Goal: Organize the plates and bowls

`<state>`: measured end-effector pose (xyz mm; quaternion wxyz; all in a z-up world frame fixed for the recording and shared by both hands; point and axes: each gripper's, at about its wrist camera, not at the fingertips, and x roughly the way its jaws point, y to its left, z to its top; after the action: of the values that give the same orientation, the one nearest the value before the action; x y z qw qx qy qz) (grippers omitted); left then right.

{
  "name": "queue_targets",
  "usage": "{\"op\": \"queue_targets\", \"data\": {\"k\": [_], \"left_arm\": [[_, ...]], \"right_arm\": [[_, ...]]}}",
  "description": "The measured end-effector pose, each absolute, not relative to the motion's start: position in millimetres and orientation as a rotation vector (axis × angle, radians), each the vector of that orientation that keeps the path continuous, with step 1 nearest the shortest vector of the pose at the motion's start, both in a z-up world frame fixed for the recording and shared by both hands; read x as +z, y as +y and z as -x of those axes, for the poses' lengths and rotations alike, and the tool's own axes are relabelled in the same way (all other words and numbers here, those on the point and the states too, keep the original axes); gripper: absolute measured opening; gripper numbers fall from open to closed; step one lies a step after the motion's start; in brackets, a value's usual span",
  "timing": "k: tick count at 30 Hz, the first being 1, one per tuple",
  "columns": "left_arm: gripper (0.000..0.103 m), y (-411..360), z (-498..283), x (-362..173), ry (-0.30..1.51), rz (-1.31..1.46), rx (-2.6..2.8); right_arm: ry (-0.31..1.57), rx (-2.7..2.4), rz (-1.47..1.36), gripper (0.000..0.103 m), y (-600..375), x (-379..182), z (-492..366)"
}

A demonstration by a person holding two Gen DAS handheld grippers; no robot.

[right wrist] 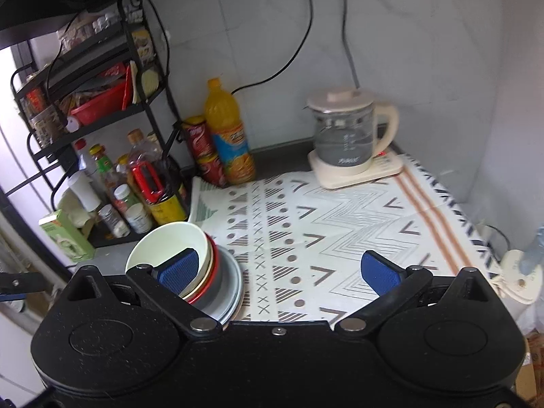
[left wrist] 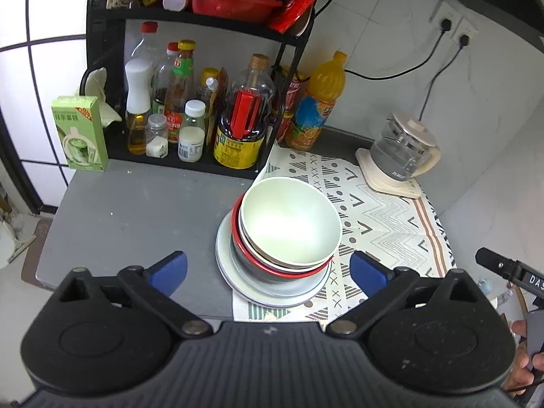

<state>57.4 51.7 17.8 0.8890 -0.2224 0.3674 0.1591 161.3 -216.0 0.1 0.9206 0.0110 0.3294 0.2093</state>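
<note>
Pale-green bowl (left wrist: 290, 219) tops my nested stack straight ahead of the left gripper (left wrist: 268, 272), nearer than the right gripper (right wrist: 282, 273); both spread empty.

Landmark: stack of bowls (left wrist: 289, 227), nested, on plates (left wrist: 272, 289). Plates straddle the mat (left wrist: 384, 217) edge, part on bare countertop (left wrist: 136, 210). Behind the stack, slightly left: rack (left wrist: 204, 20), bottles (left wrist: 234, 125) on its bottom shelf, basin (left wrist: 231, 3) on the shelf above. Carton (left wrist: 80, 132) far left of the stack, beside the rack. Juice bottle (left wrist: 319, 102) behind the stack, right of the rack. Kettle (left wrist: 404, 149) right and behind, on its base on the mat.
</note>
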Motion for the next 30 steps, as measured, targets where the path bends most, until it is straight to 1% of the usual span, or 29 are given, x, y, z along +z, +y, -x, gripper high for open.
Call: {"op": "queue_targets", "data": {"k": [10,22,30], "left_arm": [[0.102,64,-31,24,0.763,0.412,0.269],[0.102,54,-2,37,0.725,0.321,0.178],[0.102,41,10,32,0.723,0.281,0.129]], "right_arm": [[0.668,0.375,-0.039,0.103,-205,5,-114],[0.62,0.333,-0.011,0.103,-201,23,-55],[0.621,0.278,-0.006,0.103,-201,17,-29]]}}
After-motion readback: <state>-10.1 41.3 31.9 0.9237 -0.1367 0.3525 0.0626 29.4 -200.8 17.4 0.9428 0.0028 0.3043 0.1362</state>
